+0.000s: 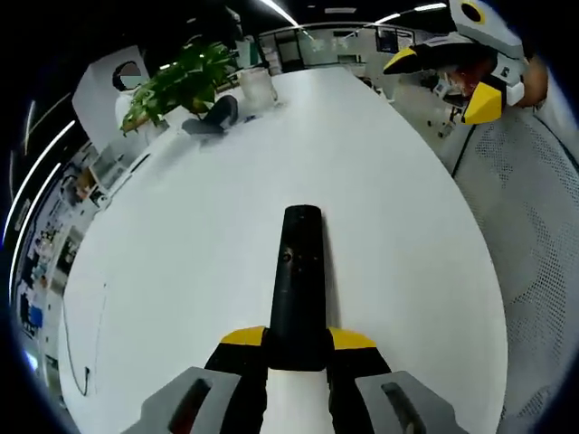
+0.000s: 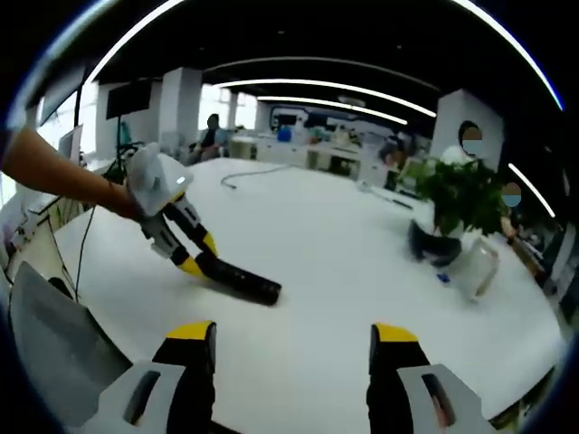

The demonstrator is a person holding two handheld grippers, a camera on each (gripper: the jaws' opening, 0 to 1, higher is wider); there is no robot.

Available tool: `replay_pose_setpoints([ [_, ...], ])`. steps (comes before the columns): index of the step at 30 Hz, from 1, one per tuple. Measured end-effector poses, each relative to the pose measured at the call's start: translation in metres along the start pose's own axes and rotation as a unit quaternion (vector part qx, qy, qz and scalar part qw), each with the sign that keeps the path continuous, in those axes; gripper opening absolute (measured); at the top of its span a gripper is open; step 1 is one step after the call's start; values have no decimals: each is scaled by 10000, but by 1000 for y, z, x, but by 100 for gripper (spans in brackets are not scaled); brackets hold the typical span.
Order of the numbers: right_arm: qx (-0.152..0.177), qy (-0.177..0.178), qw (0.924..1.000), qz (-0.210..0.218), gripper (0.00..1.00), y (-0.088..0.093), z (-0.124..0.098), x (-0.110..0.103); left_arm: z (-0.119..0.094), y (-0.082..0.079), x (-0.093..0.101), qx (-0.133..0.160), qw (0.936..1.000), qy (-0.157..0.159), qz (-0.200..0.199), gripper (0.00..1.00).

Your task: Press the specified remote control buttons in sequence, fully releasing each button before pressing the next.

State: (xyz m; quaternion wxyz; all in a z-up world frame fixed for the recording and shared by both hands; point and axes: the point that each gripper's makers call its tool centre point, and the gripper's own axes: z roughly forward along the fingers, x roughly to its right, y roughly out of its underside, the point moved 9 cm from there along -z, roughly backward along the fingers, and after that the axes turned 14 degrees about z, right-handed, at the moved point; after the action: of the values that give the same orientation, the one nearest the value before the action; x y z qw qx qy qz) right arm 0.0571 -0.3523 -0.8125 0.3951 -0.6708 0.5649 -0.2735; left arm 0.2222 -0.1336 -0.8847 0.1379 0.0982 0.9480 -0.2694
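White table (image 1: 181,244), potted plant (image 2: 457,194) (leafy), clear jug (image 2: 477,267), black cable (image 1: 77,357).

A broad white table (image 2: 362,262) sits in an open-plan office, under long ceiling light strips (image 2: 317,86). A leafy potted plant (image 2: 457,203) stands on the table; behind it are white pillars (image 2: 181,108), and beyond them what look like desks.

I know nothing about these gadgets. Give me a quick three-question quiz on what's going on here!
1. True or false: the left gripper is clamped on the black remote.
2. The right gripper is: A) open, holding nothing; B) shut on a cup.
3. Fill in: the remote's free end rests on the white ____.

Key: 1 true; 2 A; 3 table. Extra: a potted plant stands farther along the table.
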Motion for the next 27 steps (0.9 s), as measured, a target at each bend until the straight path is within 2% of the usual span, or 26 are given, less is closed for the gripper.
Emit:
replay_pose_setpoints([
  [3, -103, -6, 9999, -17, 67, 2, 2, -1, 2, 2, -5, -32, 10000, -61, 39, 23],
  [6, -75, 2, 10000, -43, 67, 2, 1, 0, 5, 7, -9, -139, 9997, -108, 140, 23],
  [15, -126, 24, 9999, -48, 67, 2, 2, 0, 8, 14, -24, -140, 9998, -99, 86, 23],
  [27, -232, 46, 9997, -86, 66, 4, 4, 0, 14, 30, -51, -296, 9994, -146, 105, 23],
])
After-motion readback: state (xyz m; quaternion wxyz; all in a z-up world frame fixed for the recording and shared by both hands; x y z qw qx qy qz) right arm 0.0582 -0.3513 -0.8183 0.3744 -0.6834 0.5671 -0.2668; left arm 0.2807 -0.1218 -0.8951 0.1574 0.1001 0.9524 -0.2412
